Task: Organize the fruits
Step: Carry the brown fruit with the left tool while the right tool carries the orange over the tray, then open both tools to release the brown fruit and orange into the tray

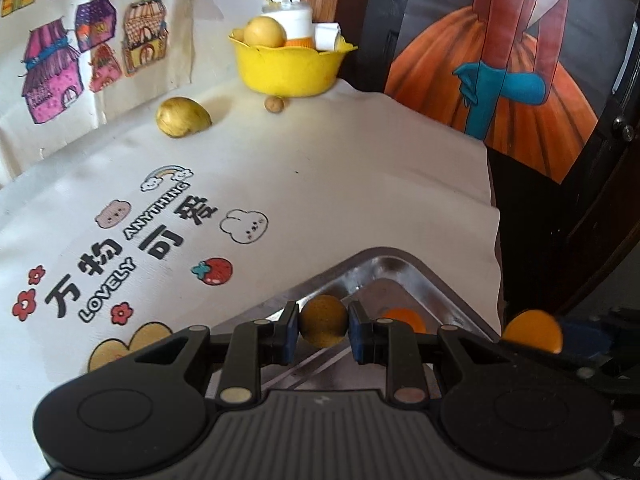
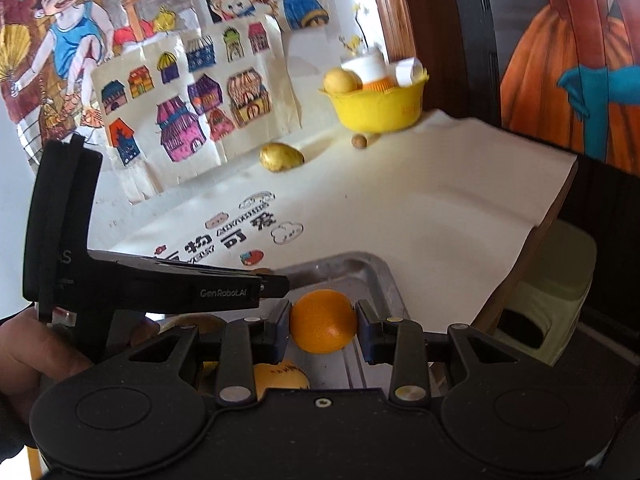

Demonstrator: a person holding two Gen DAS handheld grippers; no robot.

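The white tablecloth [image 1: 320, 184] carries the printed words "LOVELY" and "ANYTHING" alongside the large Chinese characters 万物可爱, set among cartoon clouds, flowers and a strawberry. The black body of the left gripper [image 2: 228, 292], seen from the right wrist, bears the brand "GenRobot.AI" in pale lettering.

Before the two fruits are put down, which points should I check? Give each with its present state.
1. Left gripper holds the small brownish-yellow round fruit: ok.
2. Right gripper holds the round orange: ok.
3. Both fruits are over the shiny metal tray: ok.
4. Free spot in the tray below the orange: cannot tell.
5. Yellow plastic bowl and loose yellow-green fruit are far from both grippers: ok.
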